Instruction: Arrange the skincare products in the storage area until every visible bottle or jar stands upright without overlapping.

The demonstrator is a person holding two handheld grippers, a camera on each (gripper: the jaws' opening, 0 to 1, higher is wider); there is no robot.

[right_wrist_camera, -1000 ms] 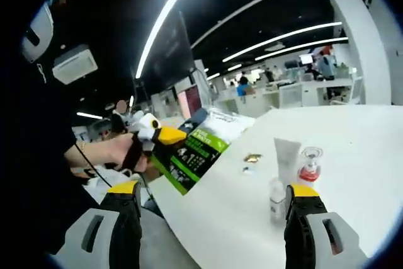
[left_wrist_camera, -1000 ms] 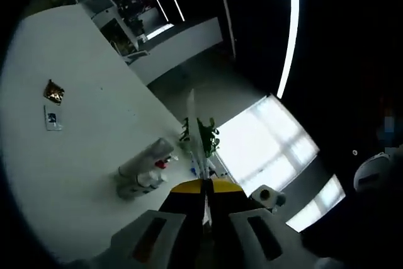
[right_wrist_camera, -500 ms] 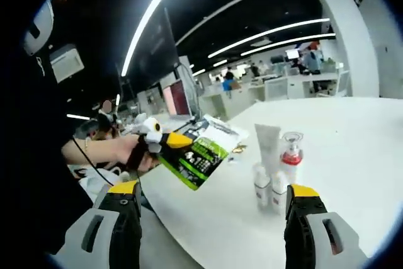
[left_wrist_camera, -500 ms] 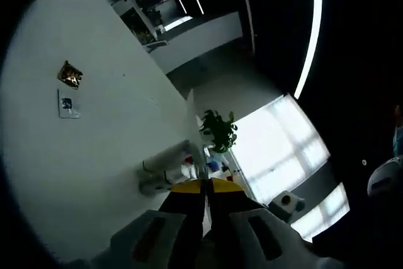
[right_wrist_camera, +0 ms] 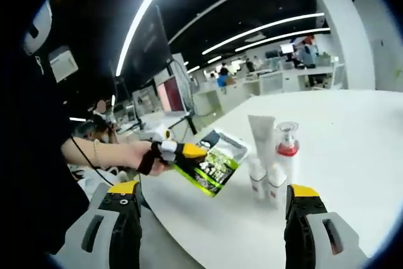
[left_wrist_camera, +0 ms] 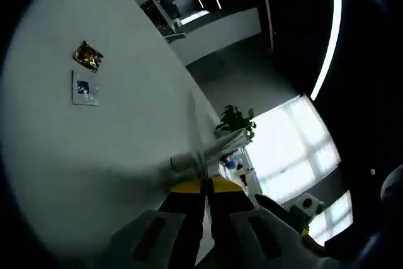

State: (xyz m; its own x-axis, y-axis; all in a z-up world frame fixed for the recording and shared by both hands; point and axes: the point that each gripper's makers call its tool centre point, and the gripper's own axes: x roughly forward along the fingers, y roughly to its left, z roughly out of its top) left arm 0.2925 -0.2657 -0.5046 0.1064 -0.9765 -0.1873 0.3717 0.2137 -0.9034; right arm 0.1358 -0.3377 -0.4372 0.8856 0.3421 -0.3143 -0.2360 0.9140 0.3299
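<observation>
On the white table stand a white tube, a clear pump bottle with a red collar and two small white bottles, all upright and close together. My left gripper, held in a person's hand, is shut on a flat green and black packet just left of the bottles. In the left gripper view the shut jaws of the left gripper hold the packet edge-on, with the blurred bottles beyond. My right gripper is open, with nothing between its jaws.
A gold wrapper and a small blue-printed sachet lie farther out on the table. The table's edge runs close behind the bottles. Desks, chairs and people fill the office in the background.
The left gripper with the packet has dropped lower and closer to the bottles, and the packet lies flatter. Both views have shifted; the bottles look nearer in the right gripper view.
</observation>
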